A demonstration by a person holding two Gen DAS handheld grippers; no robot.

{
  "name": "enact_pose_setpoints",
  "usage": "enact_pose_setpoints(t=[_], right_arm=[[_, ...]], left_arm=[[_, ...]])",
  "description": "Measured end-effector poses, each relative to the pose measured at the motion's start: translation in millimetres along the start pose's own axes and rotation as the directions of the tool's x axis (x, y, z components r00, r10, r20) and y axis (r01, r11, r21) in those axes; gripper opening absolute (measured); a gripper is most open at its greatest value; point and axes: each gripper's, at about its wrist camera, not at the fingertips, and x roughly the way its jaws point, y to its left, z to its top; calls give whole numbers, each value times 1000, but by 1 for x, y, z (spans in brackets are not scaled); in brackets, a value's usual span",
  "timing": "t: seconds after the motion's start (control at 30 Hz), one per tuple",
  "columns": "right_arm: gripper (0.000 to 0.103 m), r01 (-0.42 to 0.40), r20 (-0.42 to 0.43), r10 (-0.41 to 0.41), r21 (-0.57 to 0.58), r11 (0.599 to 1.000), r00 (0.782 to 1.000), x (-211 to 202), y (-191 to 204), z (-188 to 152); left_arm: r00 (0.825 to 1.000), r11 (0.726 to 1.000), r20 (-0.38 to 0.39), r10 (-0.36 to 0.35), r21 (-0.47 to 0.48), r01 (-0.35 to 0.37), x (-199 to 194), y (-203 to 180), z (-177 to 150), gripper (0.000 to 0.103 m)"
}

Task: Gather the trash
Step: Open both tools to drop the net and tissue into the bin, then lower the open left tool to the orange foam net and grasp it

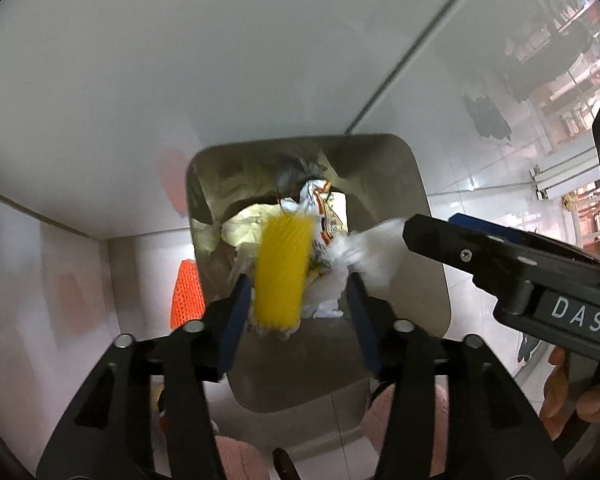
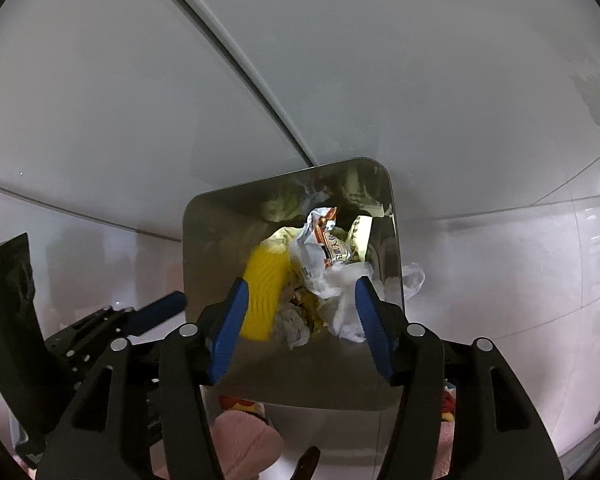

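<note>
1. We hold the left gripper [image 1: 298, 304] above the open stainless-steel trash bin [image 1: 428, 248], pointing down into it. Its blue-padded fingers [image 1: 234, 320] are spread wide with nothing between the pads.
2. A yellow foam net sleeve [image 1: 282, 272] appears between the left fingers in the left wrist view, blurred. It sits close to the left pad; we cannot tell whether it touches it or lies lower, in the bin.
3. We hold the right gripper [image 2: 300, 318] over the same bin [image 2: 204, 240], also aimed downward, jaws parted wide and empty. In the left wrist view it [image 1: 432, 232] enters from the right over the rim, its tip near a white plastic bag [image 1: 360, 252].
4. Bin contents in the right wrist view: the yellow sleeve [image 2: 262, 292] at left, a printed snack wrapper [image 2: 324, 244] in the middle, crumpled tissue [image 2: 294, 324] near the front, and the white bag [image 2: 348, 296] draped over the right rim.
5. An orange foam net sleeve [image 1: 186, 296] lies outside the bin on the floor, just beside its left wall.
6. Writing: "DAS" is legible in white on the right gripper's body. The wrapper carries red and dark characters, too small for us to read.
7. Fingers of the person's right hand [image 1: 572, 396] wrap the gripper handle at the lower right edge.
</note>
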Motion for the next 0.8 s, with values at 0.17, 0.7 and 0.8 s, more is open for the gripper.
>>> enact_pose_setpoints(t=[0.17, 0.7, 0.8], right_arm=[[95, 6, 69, -7, 15, 1000, 998, -14, -2, 3], [100, -45, 236, 55, -47, 998, 970, -7, 16, -18], [100, -70, 236, 80, -50, 996, 968, -1, 20, -20]], left_arm=[[998, 1000, 65, 26, -9, -26, -19, 13, 0, 82], [954, 956, 150, 261, -181, -233, -6, 129, -26, 95], [961, 955, 102, 255, -181, -235, 38, 144, -36, 94]])
